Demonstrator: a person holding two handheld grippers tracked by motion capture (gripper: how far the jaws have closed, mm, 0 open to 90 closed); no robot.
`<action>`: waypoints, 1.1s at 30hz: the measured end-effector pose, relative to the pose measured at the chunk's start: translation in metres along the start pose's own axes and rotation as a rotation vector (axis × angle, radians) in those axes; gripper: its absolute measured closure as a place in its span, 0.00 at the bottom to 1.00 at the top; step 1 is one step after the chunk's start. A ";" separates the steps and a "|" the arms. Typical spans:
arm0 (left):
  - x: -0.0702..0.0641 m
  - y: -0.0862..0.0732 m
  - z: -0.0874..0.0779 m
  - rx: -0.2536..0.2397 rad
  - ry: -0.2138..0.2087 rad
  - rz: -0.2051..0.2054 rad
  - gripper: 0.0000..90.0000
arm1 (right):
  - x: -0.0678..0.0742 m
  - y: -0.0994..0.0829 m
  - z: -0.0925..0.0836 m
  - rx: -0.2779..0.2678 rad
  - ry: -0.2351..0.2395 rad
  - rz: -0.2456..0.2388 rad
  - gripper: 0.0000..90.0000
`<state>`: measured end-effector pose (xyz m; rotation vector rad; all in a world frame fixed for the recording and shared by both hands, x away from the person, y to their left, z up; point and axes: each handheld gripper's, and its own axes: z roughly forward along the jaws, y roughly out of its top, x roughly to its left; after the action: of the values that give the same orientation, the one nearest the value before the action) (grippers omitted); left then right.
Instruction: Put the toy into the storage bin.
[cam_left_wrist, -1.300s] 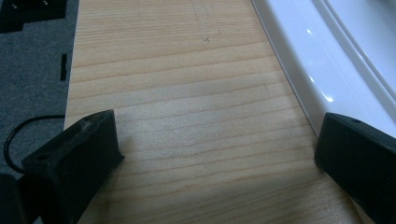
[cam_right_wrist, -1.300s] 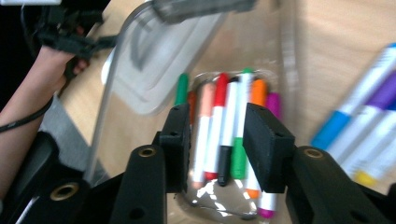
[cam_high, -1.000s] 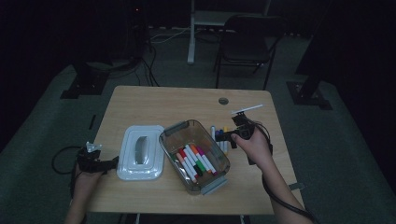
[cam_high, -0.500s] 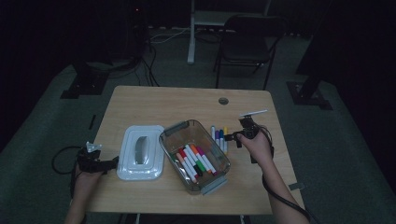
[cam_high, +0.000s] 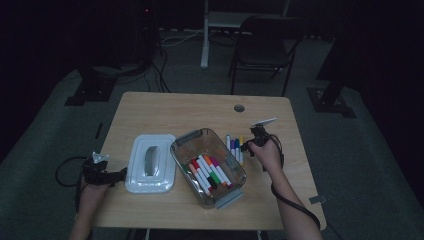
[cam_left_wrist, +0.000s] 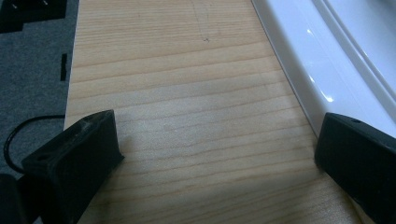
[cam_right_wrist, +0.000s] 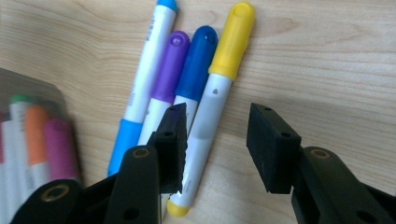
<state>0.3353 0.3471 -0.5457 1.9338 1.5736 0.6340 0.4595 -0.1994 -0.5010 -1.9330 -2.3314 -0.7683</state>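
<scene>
Your right gripper (cam_right_wrist: 217, 142) hangs low over four markers lying side by side on the table (cam_high: 165, 107), at 3 o'clock of the clear bin (cam_high: 208, 166); its jaws have just been closing and stand apart, straddling the yellow marker (cam_right_wrist: 215, 100) without pressing it; the blue marker (cam_right_wrist: 194, 70), purple marker (cam_right_wrist: 167, 77) and light-blue marker (cam_right_wrist: 147, 70) lie at its 9 o'clock; your left gripper (cam_left_wrist: 217, 154) rests with jaws wide apart on bare wood, beside the white lid (cam_high: 150, 162).
</scene>
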 end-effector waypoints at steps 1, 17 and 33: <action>0.000 0.000 0.000 0.000 0.000 0.000 0.00 | 0.000 0.001 0.002 0.007 -0.003 0.002 0.66; 0.000 0.000 0.000 0.000 0.000 0.000 0.01 | -0.006 0.003 0.010 0.036 -0.061 0.004 0.75; 0.000 0.000 0.000 0.000 0.000 0.000 0.00 | -0.020 0.000 -0.012 -0.025 0.045 0.092 0.85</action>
<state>0.3353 0.3471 -0.5457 1.9338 1.5736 0.6340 0.4604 -0.2226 -0.4966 -1.9950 -2.2008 -0.8277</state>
